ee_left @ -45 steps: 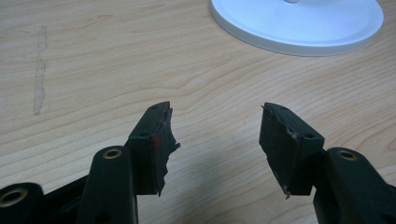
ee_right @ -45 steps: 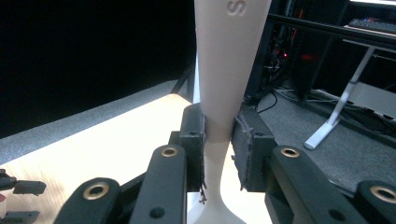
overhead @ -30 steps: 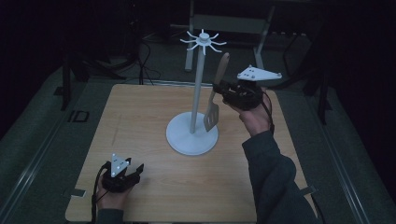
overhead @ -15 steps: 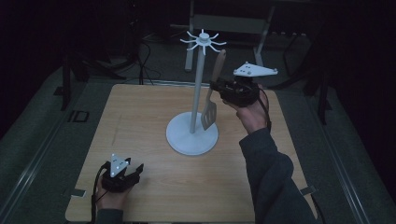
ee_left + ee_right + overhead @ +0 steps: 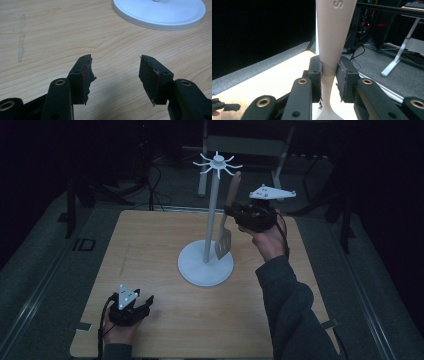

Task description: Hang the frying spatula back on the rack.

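A white utensil stand (image 5: 208, 245) with a round base and a ring of hooks on top stands mid-table. My right gripper (image 5: 231, 212) is shut on the neck of a beige spatula (image 5: 225, 232), held upright just right of the pole, blade down and above the base. In the right gripper view the spatula's handle (image 5: 333, 35) rises between the two clamped pads (image 5: 315, 75). My left gripper (image 5: 142, 305) rests open near the table's front left corner; its pads (image 5: 83, 75) hold nothing, with the stand's base (image 5: 160, 12) ahead.
The wooden table (image 5: 150, 250) sits on a dark floor. Cables (image 5: 150, 185) and a desk's metal legs (image 5: 210, 150) lie beyond the far edge. A pale smear (image 5: 21, 40) marks the wood left of the left gripper.
The right gripper has lifted the spatula slightly higher and closer to the stand's hooks. The left gripper has stayed in place.
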Motion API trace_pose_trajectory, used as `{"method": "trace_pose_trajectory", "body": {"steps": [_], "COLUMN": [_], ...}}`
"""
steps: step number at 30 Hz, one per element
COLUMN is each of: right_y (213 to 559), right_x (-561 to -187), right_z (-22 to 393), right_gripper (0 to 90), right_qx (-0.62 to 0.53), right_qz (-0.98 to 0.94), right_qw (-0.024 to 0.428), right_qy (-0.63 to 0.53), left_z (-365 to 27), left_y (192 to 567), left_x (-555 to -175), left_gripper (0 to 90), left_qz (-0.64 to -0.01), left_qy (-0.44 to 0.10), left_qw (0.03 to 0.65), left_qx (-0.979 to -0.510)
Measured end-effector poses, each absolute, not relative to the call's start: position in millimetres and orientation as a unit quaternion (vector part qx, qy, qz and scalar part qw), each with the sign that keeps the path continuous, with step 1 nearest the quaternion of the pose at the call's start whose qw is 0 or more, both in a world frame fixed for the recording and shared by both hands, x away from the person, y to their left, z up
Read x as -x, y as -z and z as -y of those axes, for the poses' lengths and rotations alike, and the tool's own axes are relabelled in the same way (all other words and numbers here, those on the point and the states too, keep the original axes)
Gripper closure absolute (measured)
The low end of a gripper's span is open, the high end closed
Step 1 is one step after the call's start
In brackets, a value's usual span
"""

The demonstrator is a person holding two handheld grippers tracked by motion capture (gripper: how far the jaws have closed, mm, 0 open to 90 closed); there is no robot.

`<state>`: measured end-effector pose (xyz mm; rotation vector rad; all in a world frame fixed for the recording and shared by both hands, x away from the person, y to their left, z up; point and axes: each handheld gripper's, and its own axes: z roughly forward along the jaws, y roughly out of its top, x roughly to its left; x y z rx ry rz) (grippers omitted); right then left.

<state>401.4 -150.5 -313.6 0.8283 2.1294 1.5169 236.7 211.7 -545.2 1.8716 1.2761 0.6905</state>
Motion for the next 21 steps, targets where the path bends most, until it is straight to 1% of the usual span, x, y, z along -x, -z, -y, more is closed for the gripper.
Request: {"method": "trace_pose_trajectory", "body": {"steps": [21], "right_y": [307.7], "right_x": [-407.5], "right_z": [142.0], "right_gripper": [74.7], "right_qx": [-0.298], "right_qz": [-0.766], "right_qw": [0.194], "right_qy": [-0.535], "left_z": [-211.2], "left_y": [545.2], "left_x": [-236.5], "left_gripper": [44.3], "left_qz": [-0.498], "left_qy": [-0.270], "left_qw": [0.377], "left_qx": [-0.733]}}
